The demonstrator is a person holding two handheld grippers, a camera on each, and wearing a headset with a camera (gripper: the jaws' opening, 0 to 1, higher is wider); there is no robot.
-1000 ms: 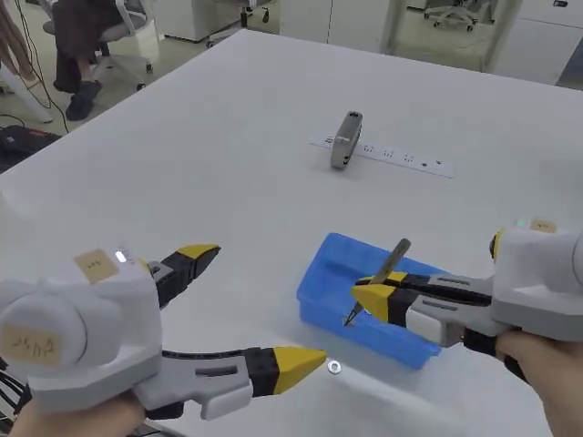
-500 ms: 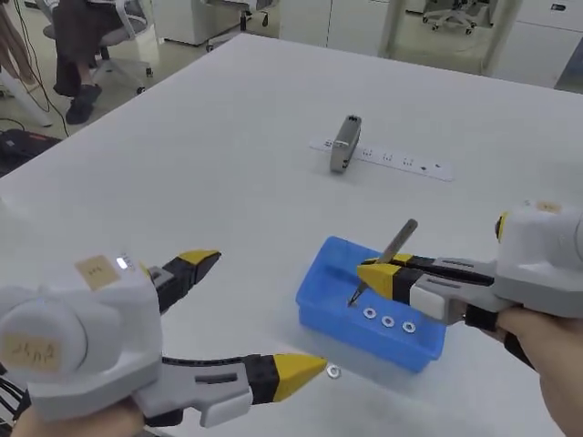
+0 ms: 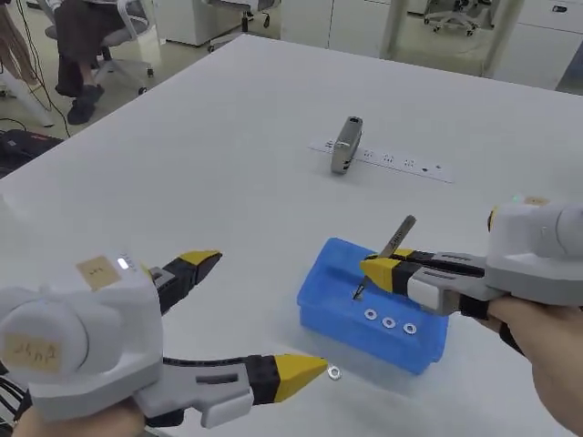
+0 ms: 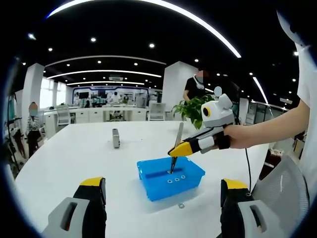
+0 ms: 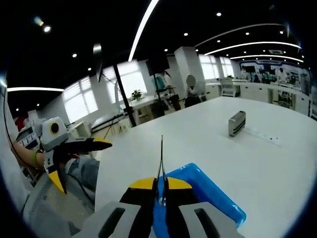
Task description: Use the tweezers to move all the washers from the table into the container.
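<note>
Jaws of the left gripper [image 3: 267, 312] stand wide apart, yellow tips forward, with nothing held and only bare white table [image 3: 182, 173] between them. From where I stand, the one loose washer [image 3: 334, 372] lies on the table just off the tip of the nearer jaw, between that tip and the front wall of the blue container [image 3: 364, 344]. Whether the tip touches it I cannot tell. In the left gripper view that washer [image 4: 181, 205] sits ahead of the gap between the jaws, nearer the right-hand one, and the container [image 4: 161, 191] stands just beyond it.

The right gripper [image 3: 369, 267] has its jaws pinched together on the tweezers [image 3: 399, 233]. It grips them partway along, so the handle end sticks up and back past the jaws while the points slant down ahead of them into the container. The points hang near the container's far left side. Whether they touch the floor, or hold anything, is too small to tell. Three washers [image 3: 389, 321] lie in a row on the container floor, just below the right jaws and apart from the tweezer points. In the right gripper view the tweezers [image 5: 161, 153] rise straight from between the closed yellow tips, with the container [image 5: 218, 198] beneath them.

Well beyond both pairs of jaws, a small grey box [image 3: 346, 141] stands on edge beside a white power strip [image 3: 401, 158].
</note>
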